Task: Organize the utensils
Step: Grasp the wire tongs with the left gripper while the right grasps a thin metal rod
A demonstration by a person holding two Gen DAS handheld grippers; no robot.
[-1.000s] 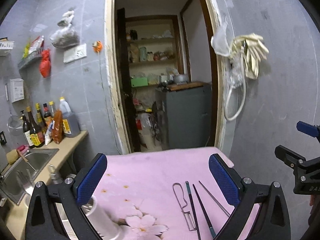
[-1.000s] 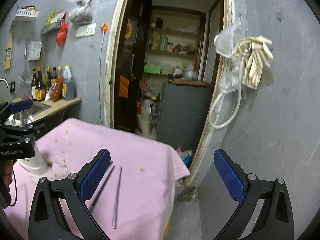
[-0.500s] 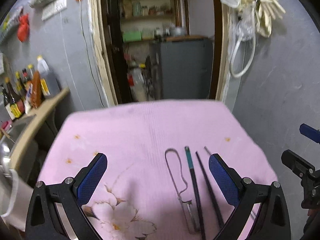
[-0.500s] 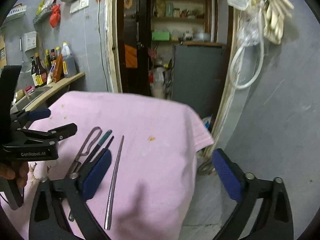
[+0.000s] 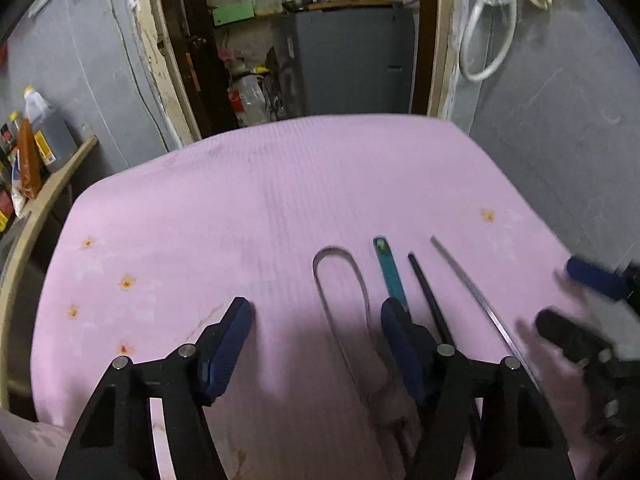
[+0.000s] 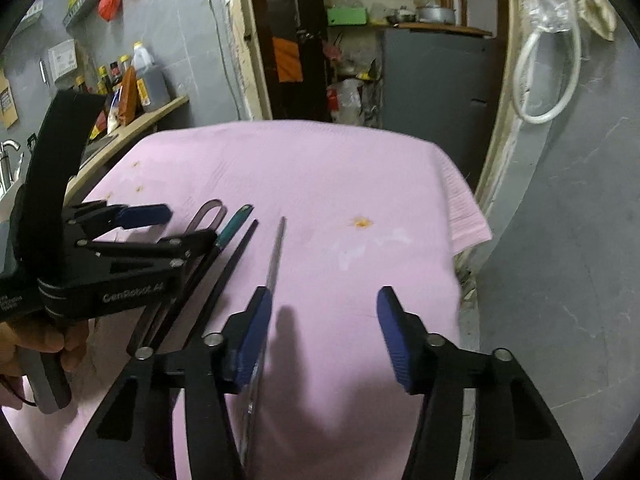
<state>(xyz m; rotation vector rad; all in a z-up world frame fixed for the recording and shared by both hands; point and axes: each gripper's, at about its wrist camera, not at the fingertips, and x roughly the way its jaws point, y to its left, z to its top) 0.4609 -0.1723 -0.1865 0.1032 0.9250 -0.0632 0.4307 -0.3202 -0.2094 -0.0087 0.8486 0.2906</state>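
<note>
Four utensils lie side by side on the pink cloth-covered table (image 5: pixel 280 184): a looped metal peeler (image 5: pixel 340 300), a teal-handled chopstick (image 5: pixel 390 276), a black chopstick (image 5: pixel 430 296) and a silver metal chopstick (image 6: pixel 276 256). The left gripper (image 5: pixel 316 344) (blue-padded) hangs half-open and closing, with the peeler between its jaws, ungripped. The right gripper (image 6: pixel 320 336), at its three o'clock, is closing too; the silver chopstick runs under its left pad, unheld.

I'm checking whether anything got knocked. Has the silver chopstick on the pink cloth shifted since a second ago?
Cannot tell for certain, but probably not: the silver chopstick lies to the right of the black chopstick as before; only the cameras dropped closer.
</note>
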